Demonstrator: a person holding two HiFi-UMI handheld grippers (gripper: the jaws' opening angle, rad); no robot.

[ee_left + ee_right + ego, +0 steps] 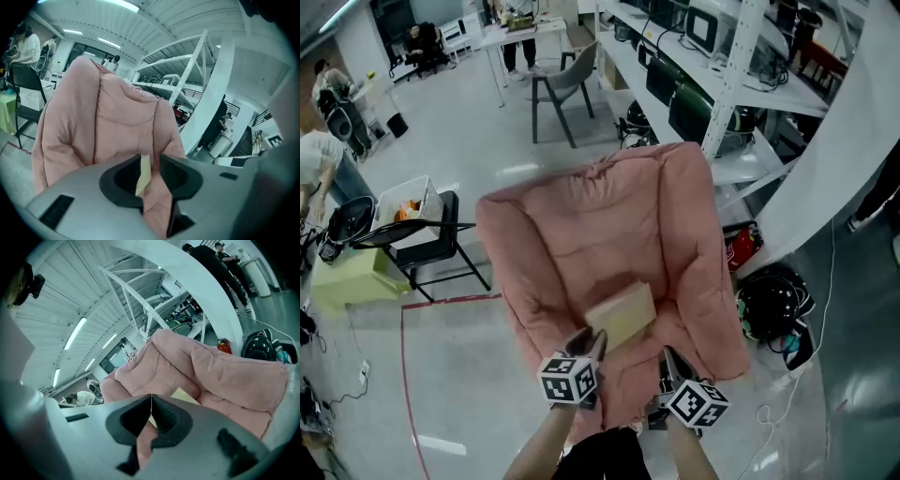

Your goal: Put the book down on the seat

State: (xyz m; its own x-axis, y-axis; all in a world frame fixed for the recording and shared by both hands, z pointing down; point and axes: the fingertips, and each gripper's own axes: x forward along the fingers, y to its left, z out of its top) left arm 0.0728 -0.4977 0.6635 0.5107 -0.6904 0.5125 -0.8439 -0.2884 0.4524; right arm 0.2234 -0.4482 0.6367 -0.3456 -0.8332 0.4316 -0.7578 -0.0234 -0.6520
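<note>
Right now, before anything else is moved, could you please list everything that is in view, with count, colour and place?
armchair: one, pink, padded, centre
book: one, tan, on the armchair's seat
grey chair: one, behind the armchair
black chair: one, left
white basket: one, at the black chair
shelving: white, upper right
bag: one, black, on the floor at right
people: several, far left and back
left gripper: grey, jaws apart, book's edge showing between them, not clamped
right gripper: grey, jaws together, empty

- A lab or workshop hall.
- White shelves [741, 56] loaded with monitors [661, 80].
- Strip lights [125, 5] over a grey floor [459, 122].
- People [422, 42] at far tables [511, 33].
</note>
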